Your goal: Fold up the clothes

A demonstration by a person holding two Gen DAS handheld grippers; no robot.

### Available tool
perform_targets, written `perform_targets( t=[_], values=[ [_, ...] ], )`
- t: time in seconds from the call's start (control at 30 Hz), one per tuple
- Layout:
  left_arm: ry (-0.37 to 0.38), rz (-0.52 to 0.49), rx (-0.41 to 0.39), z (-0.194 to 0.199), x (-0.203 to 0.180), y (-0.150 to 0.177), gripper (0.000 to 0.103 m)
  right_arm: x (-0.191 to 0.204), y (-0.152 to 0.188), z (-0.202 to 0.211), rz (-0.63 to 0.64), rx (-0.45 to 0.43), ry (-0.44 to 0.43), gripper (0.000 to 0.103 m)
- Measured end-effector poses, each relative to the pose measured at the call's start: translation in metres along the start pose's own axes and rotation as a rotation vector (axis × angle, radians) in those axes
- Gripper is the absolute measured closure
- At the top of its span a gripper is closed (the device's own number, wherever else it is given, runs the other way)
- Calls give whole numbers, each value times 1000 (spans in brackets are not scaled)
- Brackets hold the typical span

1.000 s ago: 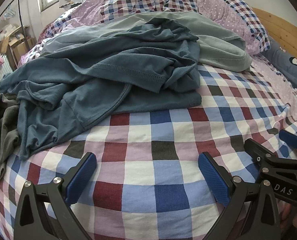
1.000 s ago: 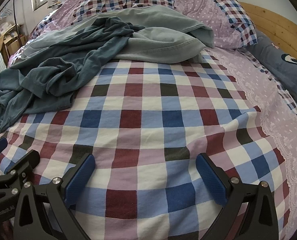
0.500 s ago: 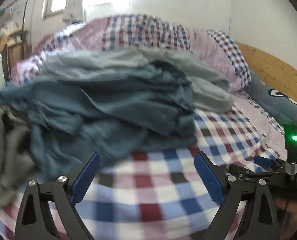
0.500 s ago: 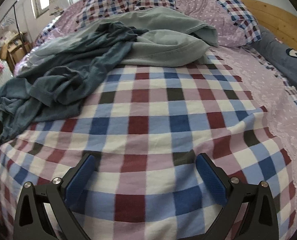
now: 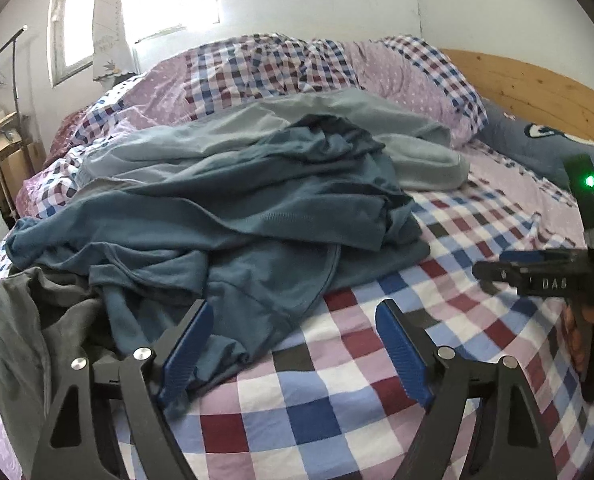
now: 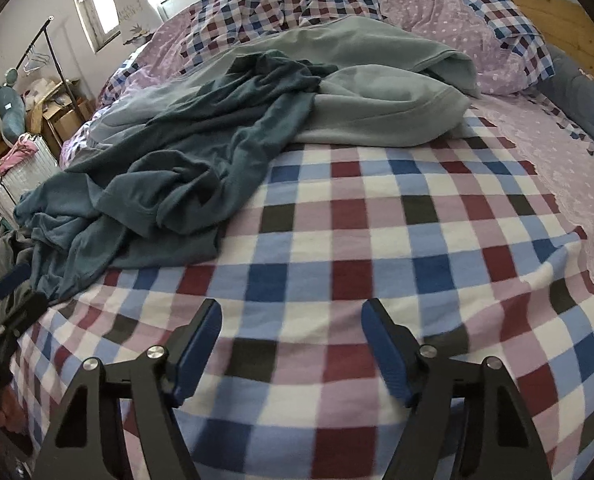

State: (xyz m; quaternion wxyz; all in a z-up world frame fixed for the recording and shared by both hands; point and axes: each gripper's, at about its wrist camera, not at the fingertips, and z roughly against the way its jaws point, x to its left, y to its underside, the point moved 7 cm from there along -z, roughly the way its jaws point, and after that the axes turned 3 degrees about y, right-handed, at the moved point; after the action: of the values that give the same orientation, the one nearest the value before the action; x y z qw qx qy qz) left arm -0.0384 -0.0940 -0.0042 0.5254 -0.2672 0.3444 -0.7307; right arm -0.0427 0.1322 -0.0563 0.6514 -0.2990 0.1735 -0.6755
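Currently: crumpled dark teal cotton garment (image 5: 225, 224) heaped unfolded at checked bedspread's (image 6: 377, 240) left edge | left gripper (image 5: 293, 352) jaws apart, empty, hovering beside its hem, likely to grasp | right gripper (image 6: 293, 348) jaws apart, empty.

Three garments lie heaped on the bed: one dark teal shirt (image 5: 233, 216), one pale grey-green sweatshirt (image 6: 381, 92) and one dark grey garment (image 5: 29, 320) at the bed's edge. One checked blanket (image 6: 337, 240). Two grippers, left (image 5: 293, 350) and right (image 6: 293, 348).
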Motion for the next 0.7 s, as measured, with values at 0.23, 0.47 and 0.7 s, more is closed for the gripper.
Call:
perform_targets(
  t=[0.23,0.47,0.7],
  values=[
    [-16,-83,25,-10,-14,0,27,3,-3,-5,-21,7,-20,27],
    [-83,-172,120,-36,-19,5,50,2,-5,-7,-34,12,-39,27],
    [-79,-148,144,-45,-12,5,63,12,-8,-3,5,-12,-69,28]
  ],
)
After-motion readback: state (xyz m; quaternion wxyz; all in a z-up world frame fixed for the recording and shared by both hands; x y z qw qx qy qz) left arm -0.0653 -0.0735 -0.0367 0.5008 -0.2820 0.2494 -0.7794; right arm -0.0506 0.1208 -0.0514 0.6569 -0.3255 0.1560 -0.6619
